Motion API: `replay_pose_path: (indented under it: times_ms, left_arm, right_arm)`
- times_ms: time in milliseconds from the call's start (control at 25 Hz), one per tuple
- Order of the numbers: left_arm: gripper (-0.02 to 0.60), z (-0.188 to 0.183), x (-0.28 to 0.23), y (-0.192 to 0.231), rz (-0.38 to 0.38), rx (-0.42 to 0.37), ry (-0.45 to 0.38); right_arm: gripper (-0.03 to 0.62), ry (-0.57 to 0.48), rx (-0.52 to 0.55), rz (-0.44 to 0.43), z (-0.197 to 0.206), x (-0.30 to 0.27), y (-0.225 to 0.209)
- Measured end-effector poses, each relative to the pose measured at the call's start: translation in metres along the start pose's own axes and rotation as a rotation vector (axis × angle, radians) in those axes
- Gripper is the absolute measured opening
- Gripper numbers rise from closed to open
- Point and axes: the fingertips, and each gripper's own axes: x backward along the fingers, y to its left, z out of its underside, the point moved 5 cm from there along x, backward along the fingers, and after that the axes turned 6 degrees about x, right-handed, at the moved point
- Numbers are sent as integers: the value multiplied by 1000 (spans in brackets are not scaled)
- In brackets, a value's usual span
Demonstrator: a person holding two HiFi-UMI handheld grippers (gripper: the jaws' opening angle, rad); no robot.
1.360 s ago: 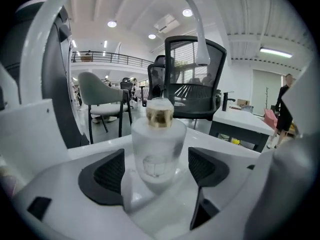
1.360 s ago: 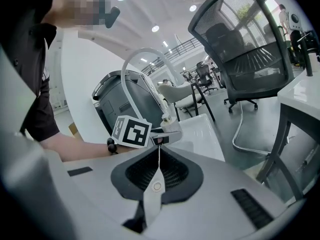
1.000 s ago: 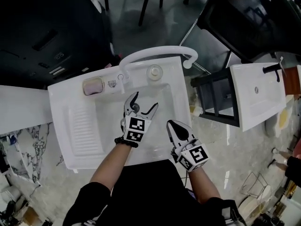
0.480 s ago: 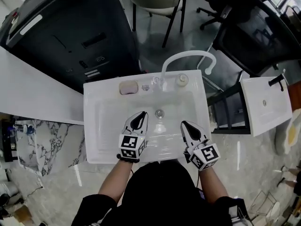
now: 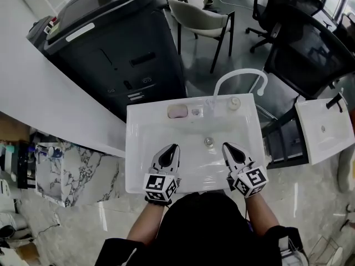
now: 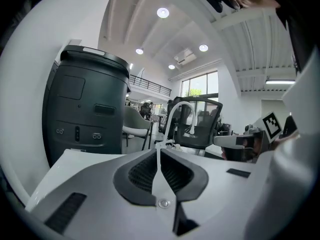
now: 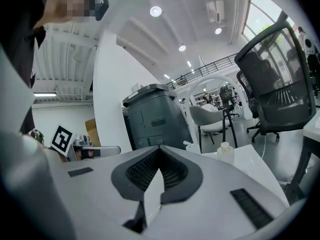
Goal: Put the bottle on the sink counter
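One bulky dark-grey machine [image 5: 113, 49] across the top of the head view, flanked on the left by a long white counter [image 5: 39, 98]. Below, square-on, a white sink [image 5: 134, 148], near rim just ahead of a dark-clothed torso. Off to the right, a black mesh office chair [image 5: 310, 49] and a second white basin [image 5: 324, 129]. Further back, a pale chair [image 5: 202, 18].

At the sink's back ledge, an arched white faucet [image 5: 239, 76], bending over toward the right corner.

Over the near part of the bowl, side by side and apart:
- left gripper [image 5: 175, 147], jaws pressed together, nothing pinched.
- right gripper [image 5: 227, 146], likewise closed on itself, empty.

Same in each gripper view: dark ribbed pads meeting in a thin line, no object between.

On the ledge left of the faucet base, a pink soap dish [image 5: 177, 111]. Right of that base, the bottle [image 5: 234, 102], small, pale, capped, upright on the sink counter, well clear of both grippers. Down in the bowl, beyond and between the two sets of tips, a round metal drain [image 5: 208, 142].
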Motion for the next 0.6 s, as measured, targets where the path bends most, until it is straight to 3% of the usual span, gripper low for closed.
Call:
replay_pose_path:
  times_ms: [280,600]
  left_arm:
    - [37,-7,16,13,-11,24,-36]
    - [37,-7,13,16,10,34,-41]
  right_arm:
    - [29,-22,-7,-69,-5,-9,23]
    - [29,-28,16,-19,-10,0,8]
